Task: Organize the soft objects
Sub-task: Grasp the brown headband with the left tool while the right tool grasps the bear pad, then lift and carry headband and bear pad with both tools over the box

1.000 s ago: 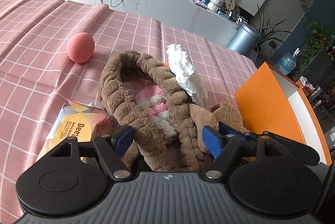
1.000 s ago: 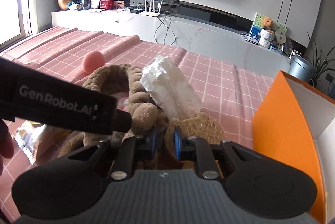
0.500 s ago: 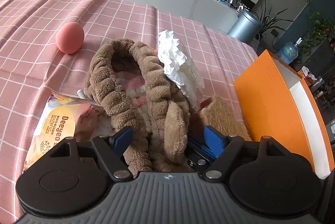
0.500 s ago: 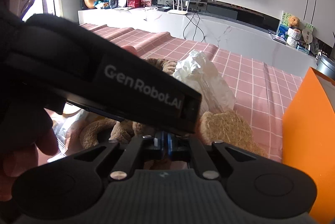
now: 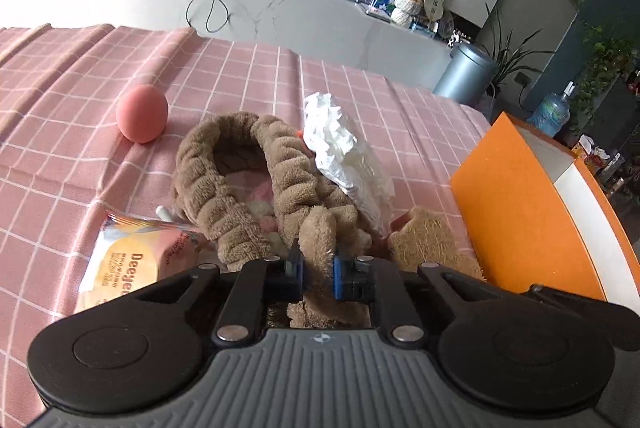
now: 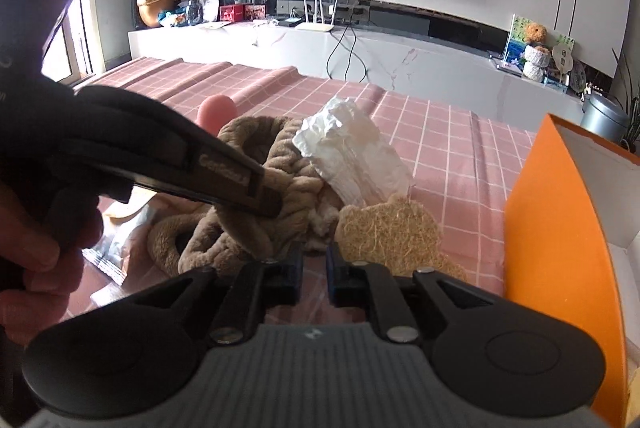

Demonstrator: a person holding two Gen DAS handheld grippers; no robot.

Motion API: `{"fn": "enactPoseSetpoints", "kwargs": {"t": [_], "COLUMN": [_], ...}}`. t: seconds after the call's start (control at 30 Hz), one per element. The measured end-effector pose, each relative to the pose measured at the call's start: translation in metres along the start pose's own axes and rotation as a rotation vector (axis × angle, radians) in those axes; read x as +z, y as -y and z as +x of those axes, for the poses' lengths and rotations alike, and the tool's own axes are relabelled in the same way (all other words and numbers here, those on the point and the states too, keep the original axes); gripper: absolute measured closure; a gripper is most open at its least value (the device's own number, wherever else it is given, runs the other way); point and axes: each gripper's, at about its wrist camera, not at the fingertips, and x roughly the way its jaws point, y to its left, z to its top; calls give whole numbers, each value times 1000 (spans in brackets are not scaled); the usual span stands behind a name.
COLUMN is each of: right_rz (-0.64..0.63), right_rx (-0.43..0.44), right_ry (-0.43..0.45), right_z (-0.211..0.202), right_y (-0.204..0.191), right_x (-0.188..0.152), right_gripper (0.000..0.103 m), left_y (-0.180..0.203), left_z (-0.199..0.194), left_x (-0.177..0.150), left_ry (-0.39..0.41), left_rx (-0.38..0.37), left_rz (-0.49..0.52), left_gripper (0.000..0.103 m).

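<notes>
A brown plush headband (image 5: 240, 188) lies in a heap on the pink checked tablecloth (image 5: 60, 156), with a pink and white fluffy piece (image 5: 262, 194) inside its loop. My left gripper (image 5: 318, 268) is closing, its blue pads pressing on a plush lobe of the headband. In the right wrist view the headband (image 6: 288, 164) sits just beyond my right gripper (image 6: 314, 266), whose jaws are opening with only tablecloth showing between them. The left gripper's black body (image 6: 160, 164) and a person's hand (image 6: 36, 256) fill that view's left side.
A white tissue pack (image 5: 344, 164) leans on the headband. A loofah sponge (image 5: 432, 244) lies between it and an orange box (image 5: 520, 220) at the right. A pink egg-shaped ball (image 5: 142, 114) sits far left; a snack packet (image 5: 132, 264) lies near left.
My left jaws went from wide apart to closed on the headband's lobe. My right jaws, shut on the plush before, have parted and let it go.
</notes>
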Motion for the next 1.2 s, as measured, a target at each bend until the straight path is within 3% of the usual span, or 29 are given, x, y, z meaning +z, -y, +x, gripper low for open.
{"fn": "enactPoseSetpoints", "kwargs": {"t": [0.1,0.17,0.3,0.63,0.83,0.9,1.0,1.13,1.2], "right_rz": [-22,-31,-8,59,66,64,69,69,60], "right_rx": [-58,-96,-118,-87,-88,-98,-95,-93,-94], "right_ry": [44,34,-28,-108,-112,-118,-121,-118,-114], "right_z": [-5,2,24,48,54,56,58,56,54], "right_y": [2,14,29,45,46,46,46,46,43], "right_x": [3,4,5,-7,-8,-8,-10,-9,-9], "right_gripper": [46,35,27,20,17,14,14,17,20], "left_y": [-6,-13,-28,-25,-7,-3,-5,-7,-7], "left_z": [-17,-21,-22,2,14,22,31,27,24], "left_x": [2,1,-8,-4,0,3,0,-7,-9], "left_ry": [14,-23,-54,-56,26,28,36,79,93], "left_rx": [-4,-19,8,82,207,243,239,200,183], "left_rz": [17,29,23,5,48,55,41,40,47], "left_gripper": [90,90,84,34,25,24,27,51,55]}}
